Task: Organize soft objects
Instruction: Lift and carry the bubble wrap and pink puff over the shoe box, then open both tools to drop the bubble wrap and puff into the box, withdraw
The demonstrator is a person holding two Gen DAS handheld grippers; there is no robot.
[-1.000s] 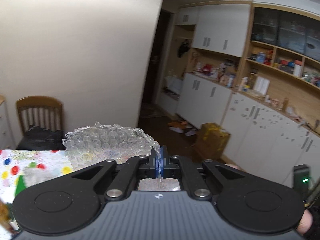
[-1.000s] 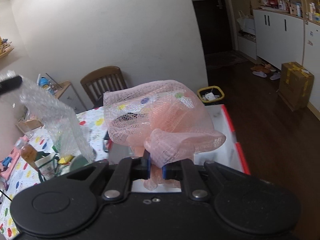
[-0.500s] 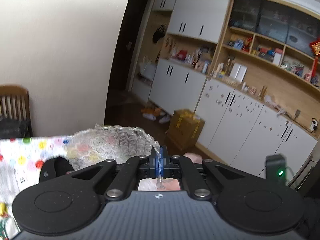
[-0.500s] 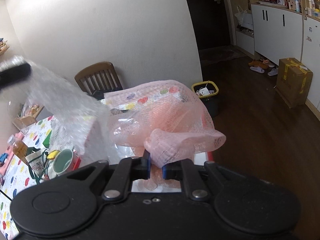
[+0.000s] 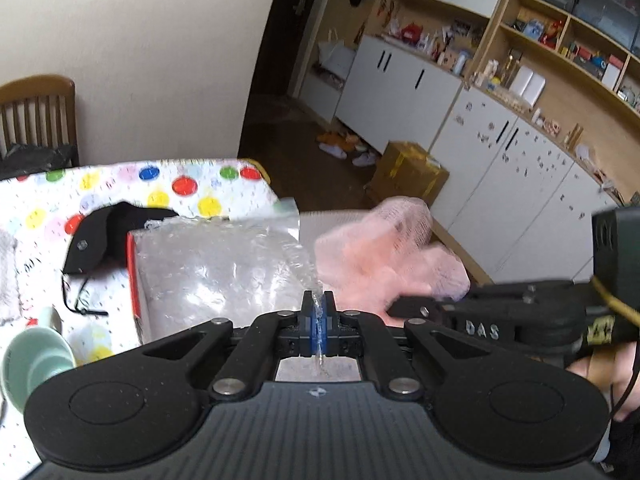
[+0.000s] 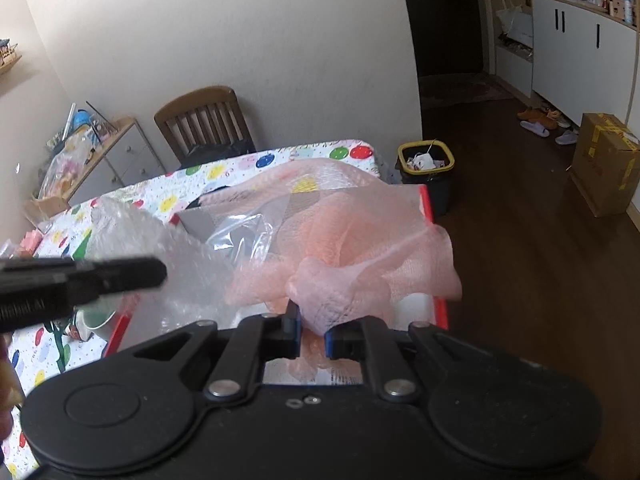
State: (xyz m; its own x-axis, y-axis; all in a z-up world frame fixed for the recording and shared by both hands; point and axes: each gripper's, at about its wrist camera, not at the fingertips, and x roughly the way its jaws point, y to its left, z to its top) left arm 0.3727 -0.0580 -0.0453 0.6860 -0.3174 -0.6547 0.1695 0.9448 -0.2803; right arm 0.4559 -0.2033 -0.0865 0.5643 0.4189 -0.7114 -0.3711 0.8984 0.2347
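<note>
Pinching bubble wrap point(image 5: 224, 268) at mid-frame, the left gripper point(image 5: 319, 312) crowds the right gripper point(image 6: 312, 334) clamping pink mesh point(image 6: 352, 248); sheets may tangle or miss the red-rimmed box point(image 6: 434, 304).

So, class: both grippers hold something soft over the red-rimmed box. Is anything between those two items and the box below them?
Nothing visible blocks them. The left gripper pinches the bubble wrap, which already drapes over the red-rimmed box. The right gripper clamps the pink mesh pouf above the box too. A clear plastic bag lies inside.
</note>
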